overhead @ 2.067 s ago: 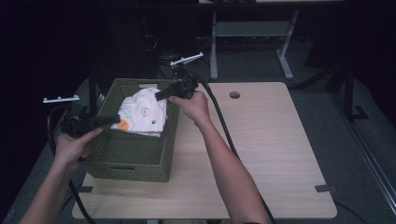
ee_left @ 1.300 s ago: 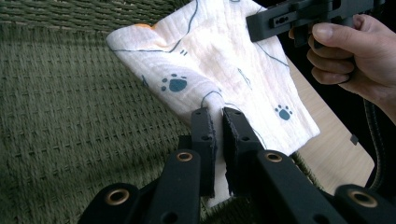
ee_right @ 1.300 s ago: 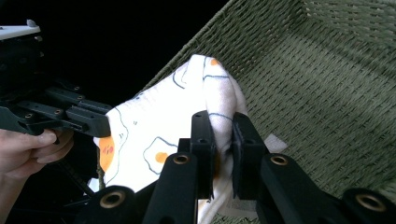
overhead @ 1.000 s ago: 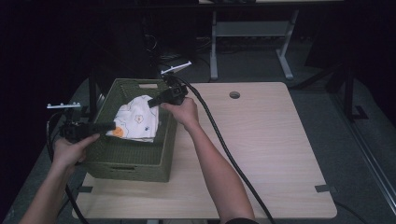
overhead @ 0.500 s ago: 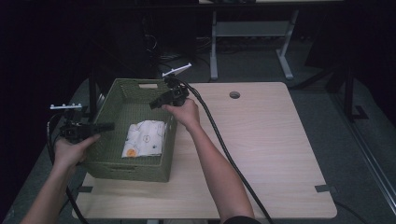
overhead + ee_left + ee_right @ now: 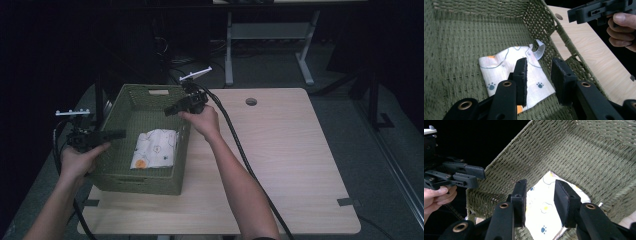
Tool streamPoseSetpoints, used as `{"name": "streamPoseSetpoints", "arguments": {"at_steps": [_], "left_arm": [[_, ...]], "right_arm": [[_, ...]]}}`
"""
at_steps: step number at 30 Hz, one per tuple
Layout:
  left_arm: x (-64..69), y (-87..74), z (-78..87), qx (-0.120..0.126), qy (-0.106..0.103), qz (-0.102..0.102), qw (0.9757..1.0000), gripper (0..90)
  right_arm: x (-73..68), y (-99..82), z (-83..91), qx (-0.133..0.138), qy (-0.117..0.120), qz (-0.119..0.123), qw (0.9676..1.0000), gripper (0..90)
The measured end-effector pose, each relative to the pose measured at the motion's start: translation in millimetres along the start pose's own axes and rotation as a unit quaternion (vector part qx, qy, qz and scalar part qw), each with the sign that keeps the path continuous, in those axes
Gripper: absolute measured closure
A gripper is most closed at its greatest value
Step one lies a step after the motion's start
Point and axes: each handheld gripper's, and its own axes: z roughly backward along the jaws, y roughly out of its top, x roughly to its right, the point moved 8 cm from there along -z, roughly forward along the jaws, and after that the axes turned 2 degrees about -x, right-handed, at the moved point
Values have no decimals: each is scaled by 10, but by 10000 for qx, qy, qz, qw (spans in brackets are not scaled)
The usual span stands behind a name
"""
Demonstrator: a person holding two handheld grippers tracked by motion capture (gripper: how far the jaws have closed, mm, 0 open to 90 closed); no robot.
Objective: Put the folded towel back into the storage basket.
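Left of centre in the high view, a folded cloth [image 6: 155, 148] lies flat inside the green basket [image 6: 145, 182]; left gripper [image 6: 120, 133] and right gripper [image 6: 169, 111] hover over its rims, jaws partly open, holding nothing, after just opening

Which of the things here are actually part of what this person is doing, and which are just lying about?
Part of the job:
- folded cloth with paw prints, lying flat in the basket
- green woven basket
- left gripper and right gripper, both open, holding nothing

Just lying about:
- wooden table
- white desk frame behind it
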Motion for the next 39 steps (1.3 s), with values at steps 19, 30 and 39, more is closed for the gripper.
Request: {"name": "streamPoseSetpoints", "arguments": {"at_steps": [19, 30, 39], "left_arm": [[330, 104, -80, 100, -298, -117, 9994, 603], [477, 124, -177, 144, -500, -125, 9986, 510], [646, 145, -295, 169, -648, -91, 9977, 487]], "right_arm": [[76, -114, 461, 294, 104, 5, 9995, 575], [171, -193, 740, 457, 61, -25, 9989, 546], [305, -311, 1019, 586, -7, -153, 9982, 498]]}}
